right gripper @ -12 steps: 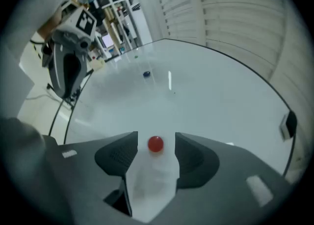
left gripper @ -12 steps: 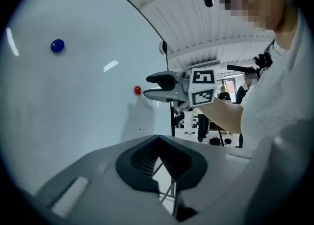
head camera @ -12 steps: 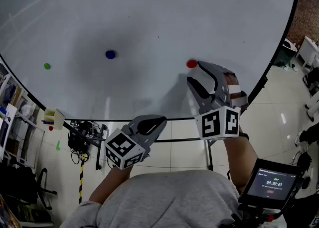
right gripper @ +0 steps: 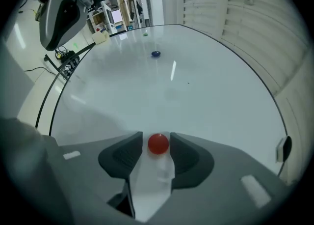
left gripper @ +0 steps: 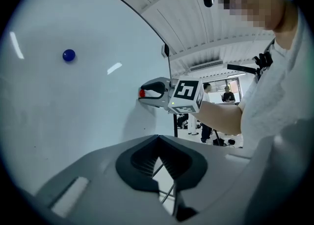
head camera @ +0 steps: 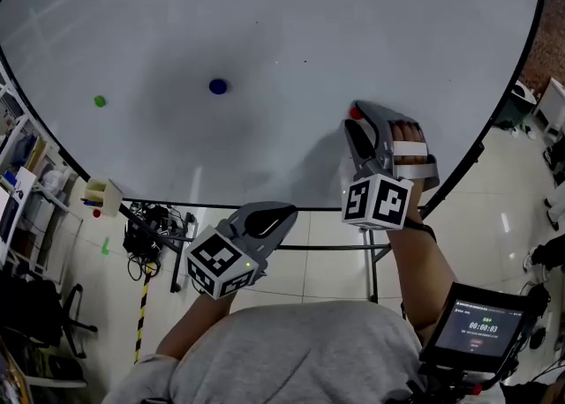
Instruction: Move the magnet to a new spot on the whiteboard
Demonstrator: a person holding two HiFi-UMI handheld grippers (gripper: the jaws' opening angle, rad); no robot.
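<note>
Head view shows a broad, glossy whiteboard (head camera: 265, 5), smooth and hard. The left gripper (head camera: 269, 217) hangs below its bottom edge, jaws together and empty. The right gripper (head camera: 357, 120) straddles the red magnet (right gripper: 158, 143) near the right edge, jaws part open, pads seemingly just shy of touching. The magnet looks small, light, rigid, rounded and slick, so it is best pinched across its sides, allowing for some magnetic drag.

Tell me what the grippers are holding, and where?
Nothing yet. The red magnet sits between the fingers of the right gripper, a small gap showing beside it. The left gripper is shut, empty.
</note>
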